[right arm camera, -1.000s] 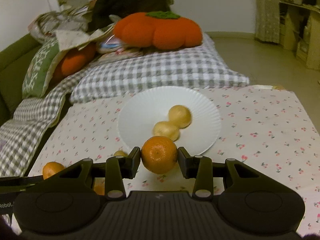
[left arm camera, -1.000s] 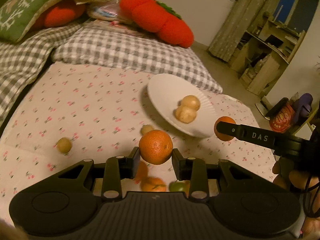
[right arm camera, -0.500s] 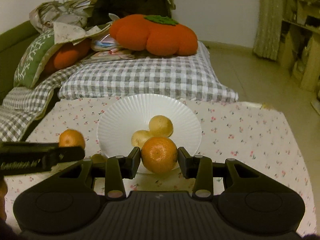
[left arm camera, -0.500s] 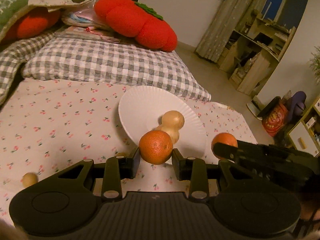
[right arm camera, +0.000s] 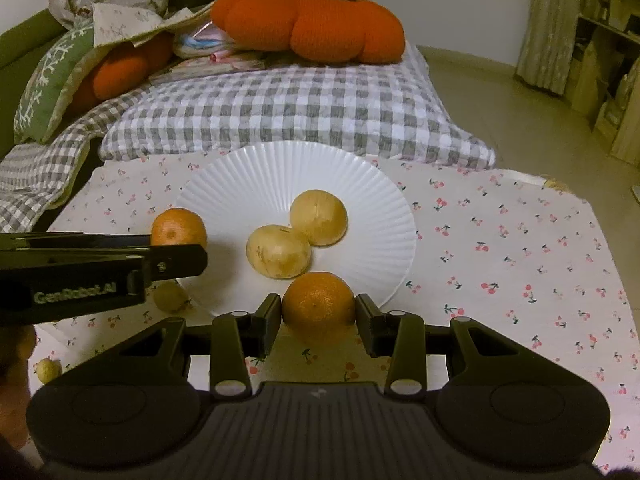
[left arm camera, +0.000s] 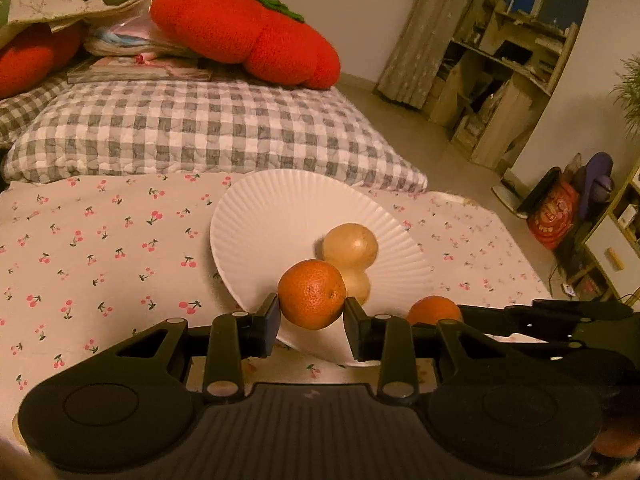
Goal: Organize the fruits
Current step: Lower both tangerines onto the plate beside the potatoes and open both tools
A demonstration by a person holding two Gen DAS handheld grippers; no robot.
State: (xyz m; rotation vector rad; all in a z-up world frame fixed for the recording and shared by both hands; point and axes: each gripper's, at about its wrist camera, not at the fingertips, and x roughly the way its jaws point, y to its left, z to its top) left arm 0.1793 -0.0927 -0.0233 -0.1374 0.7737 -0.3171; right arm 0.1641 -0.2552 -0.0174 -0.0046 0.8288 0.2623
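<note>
Oranges now at plate point(right arm camera: 224, 184) on the cherry-print worktop point(right arm camera: 520, 248): left hand-held gripper point(left arm camera: 311, 314) has swung its clamped orange point(left arm camera: 311, 293) over the near-left rim, right hand-held gripper point(right arm camera: 318, 318) grips its orange point(right arm camera: 318, 303) at the near edge; I judge release next.

Between the fingers of my right hand-held gripper point(right arm camera: 318, 316) sat an orange point(right arm camera: 319, 304), at the near rim of the plate point(right arm camera: 248, 184) on the worktop point(right arm camera: 500, 240). Two pale fruits point(right arm camera: 296, 236) lay touching on the plate just ahead of it. To its left my left hand-held gripper point(left arm camera: 311, 314) held a second orange point(left arm camera: 312, 294) over the plate's near edge. Below that one, a small fruit point(right arm camera: 171, 297) lay on the worktop. Behind the plate lay a checked pillow point(right arm camera: 300, 116), with a plush cushion point(right arm camera: 308, 24) on top.
</note>
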